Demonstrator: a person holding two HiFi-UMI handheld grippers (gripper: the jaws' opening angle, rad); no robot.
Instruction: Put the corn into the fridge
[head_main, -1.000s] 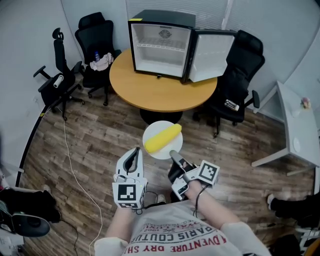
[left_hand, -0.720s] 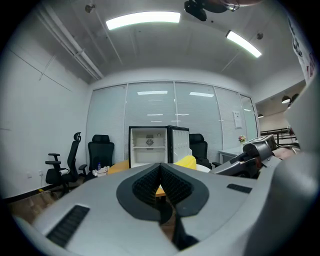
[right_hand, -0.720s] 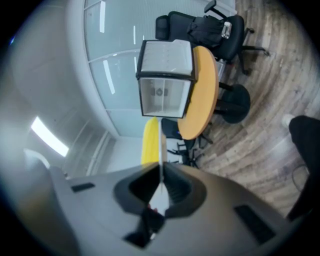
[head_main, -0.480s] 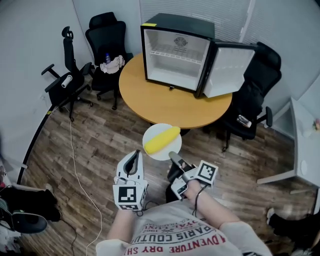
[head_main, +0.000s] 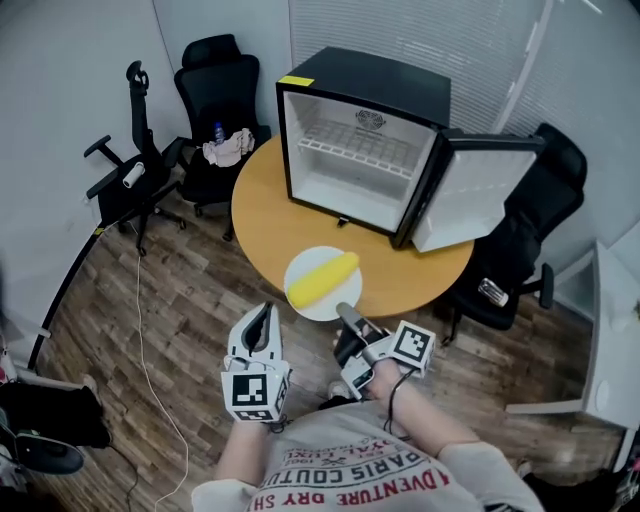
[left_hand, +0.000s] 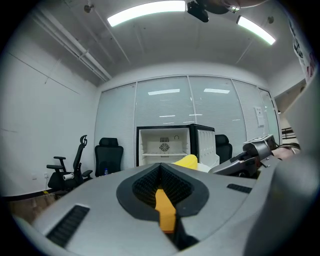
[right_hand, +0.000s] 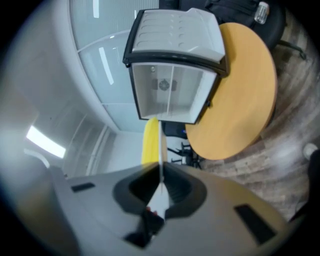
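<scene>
Corn (head_main: 323, 278): lies on a white plate (head_main: 335, 303) held in the air in front of the person, over the near edge of the table and the floor, outside the fridge.
Plate: round and flat. In the right gripper view it shows edge-on as a thin white line.
Right gripper (head_main: 343, 310): jaws pinch the plate's near rim.
Left gripper (head_main: 263, 312): just left of the plate, apart from it, jaws pressed together.
Table (head_main: 270, 225): round, orange-brown wood top. The fridge stands on its far half.
Fridge (head_main: 365, 90): small, black outside and white inside, with a wire shelf. Its door (head_main: 470, 195) swings wide open to the right.
Room: wood-plank floor (head_main: 170, 330), pale walls and blinds. There are black office chairs (head_main: 215, 60) round the table, one with a cloth bundle (head_main: 228, 148) on its seat. A thin cable (head_main: 140, 330) trails over the floor.
Hard to see: the right gripper view is blurred near the jaws, so how deep they bite on the rim is unclear. The table's base is hidden behind the plate.
Corn's look: one plain yellow, stubby cob, lying slantwise across the plate, far end to the right.
</scene>
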